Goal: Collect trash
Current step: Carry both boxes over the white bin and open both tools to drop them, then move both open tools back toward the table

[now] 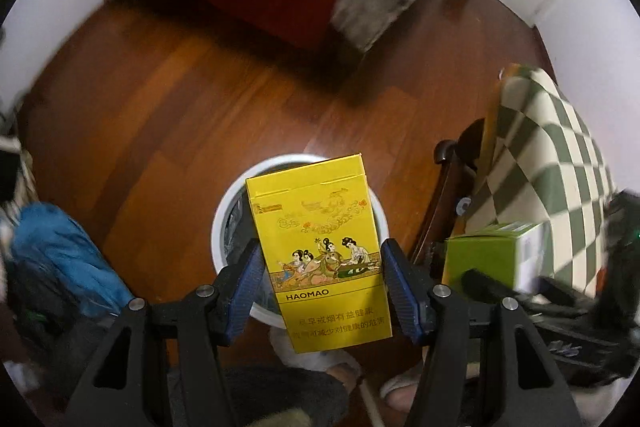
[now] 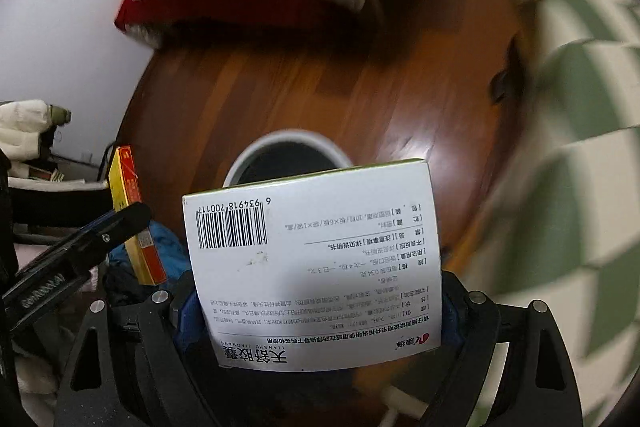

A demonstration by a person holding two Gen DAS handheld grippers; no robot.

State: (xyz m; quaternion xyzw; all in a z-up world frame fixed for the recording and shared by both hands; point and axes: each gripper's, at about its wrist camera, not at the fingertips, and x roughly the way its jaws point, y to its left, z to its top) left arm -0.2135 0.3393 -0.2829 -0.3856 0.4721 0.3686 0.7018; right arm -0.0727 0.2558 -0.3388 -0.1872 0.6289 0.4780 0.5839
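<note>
Yellow HAOMAO cigarette pack [image 1: 320, 247] upright over white-rimmed trash bin [image 1: 224, 215] on wood floor; white medicine box [image 2: 316, 267], barcode showing, above same bin.

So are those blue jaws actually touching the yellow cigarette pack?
Touching. The left wrist view shows the left gripper with both blue pads pressed against the sides of the yellow cigarette pack.

both wrist views downward, sharing bin [image 1: 224, 211] [image 2: 256, 155]

I see a glossy wood floor [image 1: 192, 115], a smooth printed cardboard cigarette pack [image 1: 320, 251], a matt paperboard medicine box [image 2: 316, 267], and ribbed blue rubbery finger pads [image 1: 244, 291].
</note>
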